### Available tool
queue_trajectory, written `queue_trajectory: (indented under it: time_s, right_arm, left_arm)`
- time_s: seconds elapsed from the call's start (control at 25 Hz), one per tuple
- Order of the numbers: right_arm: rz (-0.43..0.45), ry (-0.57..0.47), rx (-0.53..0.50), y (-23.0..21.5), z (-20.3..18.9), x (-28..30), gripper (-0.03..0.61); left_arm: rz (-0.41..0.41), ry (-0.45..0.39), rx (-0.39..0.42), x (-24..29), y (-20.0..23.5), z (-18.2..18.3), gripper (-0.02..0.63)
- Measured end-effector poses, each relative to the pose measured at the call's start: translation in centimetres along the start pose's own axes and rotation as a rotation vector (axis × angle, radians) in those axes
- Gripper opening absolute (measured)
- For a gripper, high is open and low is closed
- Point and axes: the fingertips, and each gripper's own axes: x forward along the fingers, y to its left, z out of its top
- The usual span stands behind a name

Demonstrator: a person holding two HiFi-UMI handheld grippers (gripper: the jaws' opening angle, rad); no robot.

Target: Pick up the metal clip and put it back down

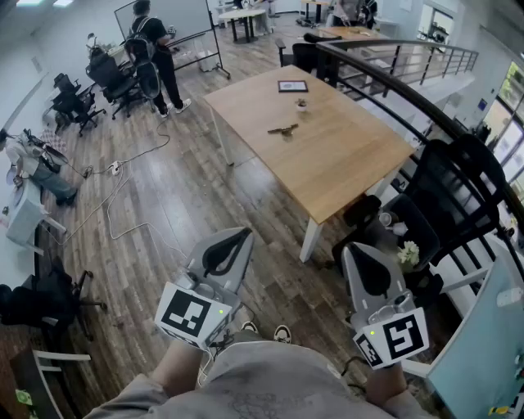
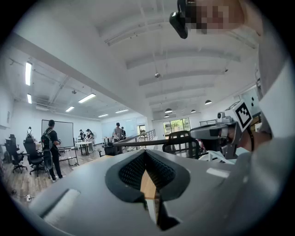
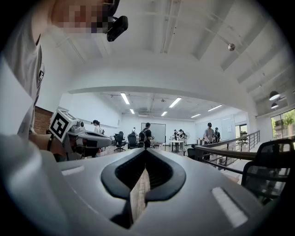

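- Standing at the near end of the room: one person, grey-clad torso [image 1: 246, 385] at the bottom edge of the head view.
- Left claw [image 1: 239, 237]: held level and close to the body. The jaws are together with only a thin slit between the black pads, and nothing is held. A marker cube [image 1: 195, 315] sits at its rear.
- Right claw [image 1: 357, 252]: held level beside the left one. The jaws are likewise together with nothing between them, and its own cube is at the rear.
- Bench [image 1: 344, 164]: pale wood top on white legs, set at an angle on the plank floor [image 1: 164, 237], well ahead of the person.
- Metal clip [image 1: 283, 129]: dark, lying flat on the bench top toward its far half, well apart from both claws.
- Small pale object [image 1: 301, 104]: on the bench just beyond the clip, too small to identify.
- Dark frame [image 1: 292, 86]: lying flat near the bench's far edge.
- Black chairs [image 1: 442, 196]: to the right of the bench, beside a curved black railing [image 1: 385, 74].
- Second person [image 1: 154, 49]: standing at far left with a backpack, near a whiteboard [image 1: 168, 20].
- White cable [image 1: 123, 192]: trailing over the floor left of the bench.
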Motion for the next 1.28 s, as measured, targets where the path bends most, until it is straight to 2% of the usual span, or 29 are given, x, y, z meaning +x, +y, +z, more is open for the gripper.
queue_trajectory:
  time_s: [0.28,0.52,0.68,0.72,0.84,0.88,1.08,1.2,1.28]
  right_arm:
    - [-0.002,0.006,0.001,-0.4,-0.7,0.1,0.012]
    - [0.015,0.008,-0.009,-0.3,-0.9,0.3,0.012]
    - [0.038,0.007,-0.018,0.0,-1.2,0.5,0.015]
    - [0.029,0.005,-0.024,-0.1,-1.3,0.5,0.021]
    - [-0.026,-0.005,-0.038,-0.9,-1.2,0.8,0.166]
    - [-0.040,-0.005,-0.037,-1.3,-1.2,1.0,0.183]
    - [-0.047,0.010,-0.015,-2.4,-2.3,2.5,0.192]
    - [-0.044,0.027,-0.020,-2.6,-2.7,3.9,0.192]
    - [-0.040,0.040,-0.022,-2.8,-2.8,5.2,0.192]
  left_arm:
    - [0.008,0.061,-0.008,0.5,-0.5,-0.6,0.002]
    - [0.016,0.061,-0.022,0.7,-0.3,-0.7,0.002]
    - [0.015,0.049,0.005,1.2,-0.2,-0.7,0.002]
    - [0.013,0.062,0.000,1.2,-0.3,-0.9,0.002]
    - [0.003,0.089,-0.009,1.4,-0.5,-1.0,0.002]
    - [-0.001,0.091,-0.010,1.5,-0.5,-1.0,0.002]
    - [-0.008,0.059,-0.001,2.8,1.3,-1.9,0.002]
    - [0.000,0.075,0.018,3.6,2.3,-2.4,0.002]
    - [0.001,0.092,-0.007,4.2,3.0,-2.3,0.002]
